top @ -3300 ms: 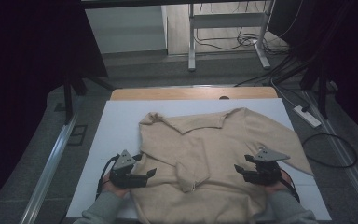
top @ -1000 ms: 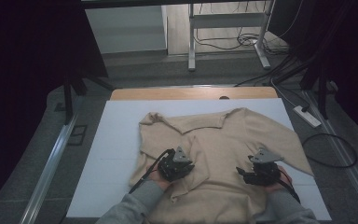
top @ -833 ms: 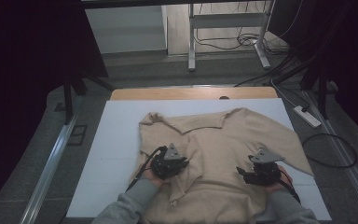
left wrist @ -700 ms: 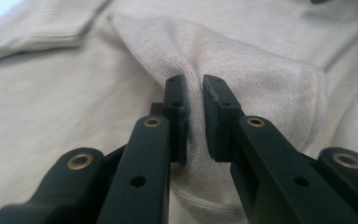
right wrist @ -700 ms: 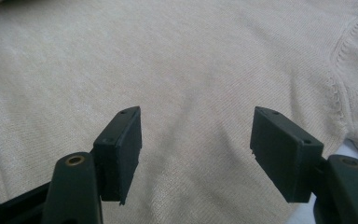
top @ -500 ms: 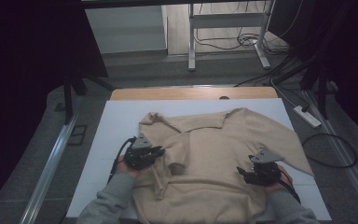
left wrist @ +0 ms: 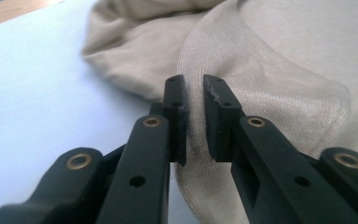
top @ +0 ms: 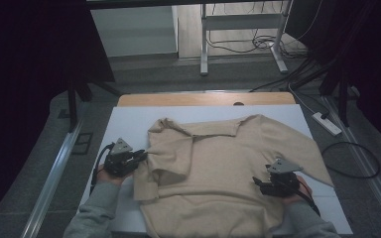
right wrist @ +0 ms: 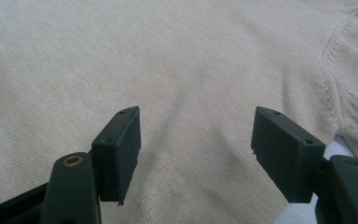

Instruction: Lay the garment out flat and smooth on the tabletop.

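Beige knitted sweater (top: 228, 168) is lying spread across a white sheet-covered tabletop (top: 129, 124), its collar pointing toward the far wooden edge and its right sleeve stretching out toward the table's right side. Left claw (left wrist: 195, 116) is sitting at the garment's left edge, its black jaws nearly closed and pinching a fold of the knit, where the left sleeve is lying doubled over the body; in the high view that claw (top: 138, 156) is resting just beside the folded sleeve. Right claw (right wrist: 196, 149) is hovering released over the sweater's lower right body, jaws standing wide with nothing between them; whether its tips are touching the cloth is hard to tell. In the high view the right claw (top: 259, 186) is sitting on the garment near its right hem, a grey-sleeved forearm (top: 302, 223) trailing behind it.
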The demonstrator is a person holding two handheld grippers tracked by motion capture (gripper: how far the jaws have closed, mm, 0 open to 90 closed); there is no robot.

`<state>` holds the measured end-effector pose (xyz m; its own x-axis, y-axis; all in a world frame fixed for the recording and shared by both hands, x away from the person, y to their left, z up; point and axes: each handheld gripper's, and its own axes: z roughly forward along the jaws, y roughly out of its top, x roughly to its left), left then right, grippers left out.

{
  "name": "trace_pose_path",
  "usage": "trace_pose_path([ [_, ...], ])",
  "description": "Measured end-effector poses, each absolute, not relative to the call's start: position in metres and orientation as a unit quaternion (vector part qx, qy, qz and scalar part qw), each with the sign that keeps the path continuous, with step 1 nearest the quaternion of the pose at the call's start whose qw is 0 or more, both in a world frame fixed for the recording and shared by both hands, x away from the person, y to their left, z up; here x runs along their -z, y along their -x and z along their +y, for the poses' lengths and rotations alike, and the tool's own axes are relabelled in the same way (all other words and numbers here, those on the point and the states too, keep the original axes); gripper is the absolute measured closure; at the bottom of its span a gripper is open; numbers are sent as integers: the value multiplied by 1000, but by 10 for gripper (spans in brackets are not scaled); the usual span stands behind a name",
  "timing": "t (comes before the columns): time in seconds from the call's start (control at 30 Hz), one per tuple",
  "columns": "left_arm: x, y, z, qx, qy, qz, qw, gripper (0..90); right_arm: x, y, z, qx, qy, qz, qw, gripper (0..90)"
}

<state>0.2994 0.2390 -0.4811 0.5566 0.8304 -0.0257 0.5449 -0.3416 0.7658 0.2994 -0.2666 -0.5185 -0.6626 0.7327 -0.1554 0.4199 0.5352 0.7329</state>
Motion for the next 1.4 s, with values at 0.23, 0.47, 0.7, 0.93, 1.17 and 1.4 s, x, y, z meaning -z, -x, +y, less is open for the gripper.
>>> trace_pose_path([
  [0.23,481,-295,276,-216,-771,472,369,804,516,-298,-269,-361,-339,840,223,319],
  [0.47,483,-291,312,-237,-747,510,356,806,516,-298,-269,-368,-346,835,218,285],
  [0.7,483,-285,341,-249,-723,537,356,807,517,-299,-269,-364,-347,836,220,273],
  [0.93,486,-280,360,-258,-708,557,349,807,518,-299,-269,-357,-346,839,223,268],
  [1.17,486,-272,383,-306,-687,576,321,808,519,-300,-270,-353,-348,839,225,266],
  [1.4,485,-252,425,-378,-628,616,286,810,519,-300,-270,-351,-349,839,226,265],
])
